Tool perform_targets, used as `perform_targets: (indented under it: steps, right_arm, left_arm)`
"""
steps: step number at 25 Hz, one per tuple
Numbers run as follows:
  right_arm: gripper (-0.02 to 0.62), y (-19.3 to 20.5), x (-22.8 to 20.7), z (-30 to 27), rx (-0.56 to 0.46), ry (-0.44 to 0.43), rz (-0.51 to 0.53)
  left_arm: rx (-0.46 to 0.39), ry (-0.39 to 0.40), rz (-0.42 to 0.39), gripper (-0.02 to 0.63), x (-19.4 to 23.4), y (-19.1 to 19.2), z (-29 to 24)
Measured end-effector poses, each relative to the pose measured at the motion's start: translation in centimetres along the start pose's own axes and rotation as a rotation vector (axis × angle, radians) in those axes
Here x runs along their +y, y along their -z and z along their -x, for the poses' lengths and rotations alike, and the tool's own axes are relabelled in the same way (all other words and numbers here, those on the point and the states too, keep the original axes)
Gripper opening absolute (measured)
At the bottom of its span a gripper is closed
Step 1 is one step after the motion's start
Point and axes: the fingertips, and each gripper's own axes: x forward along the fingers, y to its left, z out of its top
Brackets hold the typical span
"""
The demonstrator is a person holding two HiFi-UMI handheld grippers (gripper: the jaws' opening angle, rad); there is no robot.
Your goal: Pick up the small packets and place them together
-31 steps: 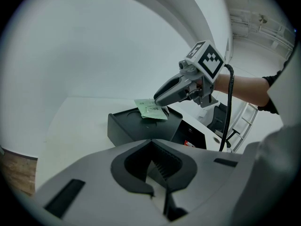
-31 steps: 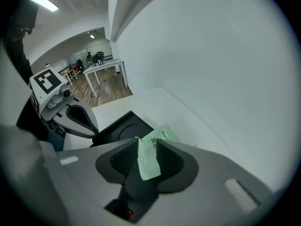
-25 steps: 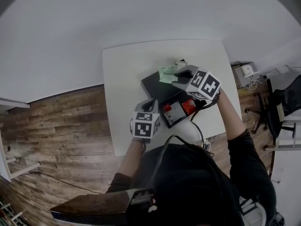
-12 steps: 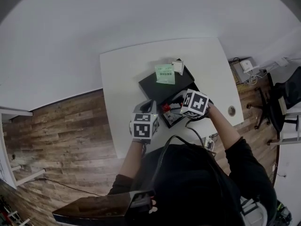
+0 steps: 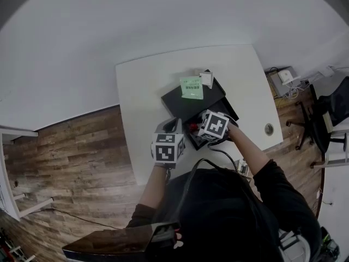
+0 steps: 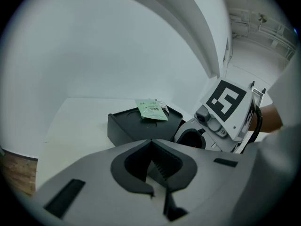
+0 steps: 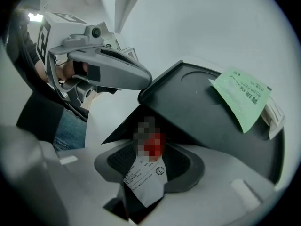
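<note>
We are looking down at a white desk (image 5: pixel 142 91) standing on a wood-plank floor (image 5: pixel 71 146); a small round fitting (image 5: pixel 268 128) is sitting near its right edge, and a black office chair (image 5: pixel 330 119) is standing beyond it.

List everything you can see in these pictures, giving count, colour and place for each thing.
table: 1, white, on wood floor.
black box: at least 1, black, mid-table.
green packet: 1, green, on the box top.
white packet: 1, white, beside the green one.
red-and-white packet: 1, red and white, between the right tongs' jaws.
chair: 1, black, right of the table.
left tongs: 1, grey, shut, empty.
right tongs: 1, grey, jaws have just been opening, packet between them.
</note>
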Motion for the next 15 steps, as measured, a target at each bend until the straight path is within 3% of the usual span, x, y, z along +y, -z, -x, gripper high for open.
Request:
perform_targets:
  steps: [4,8,15]
  right_arm:
    - [0.14,0.3,-0.6,-0.3,0.022,0.098,0.016]
    - [0.099,0.5,-0.6,-1.0,0.051,0.166,0.075]
    - [0.05,0.9,-0.4,-0.7,0.052,0.155,0.071]
  left_arm:
    - [-0.003,0.002,-0.001,-0.002,-0.1,0.0,0.1]
    - [-0.005,0.003,-0.001,-0.002,-0.1,0.0,0.1]
    - [-0.002,0.005,-0.005,-0.002,-0.2,0.0,0.1]
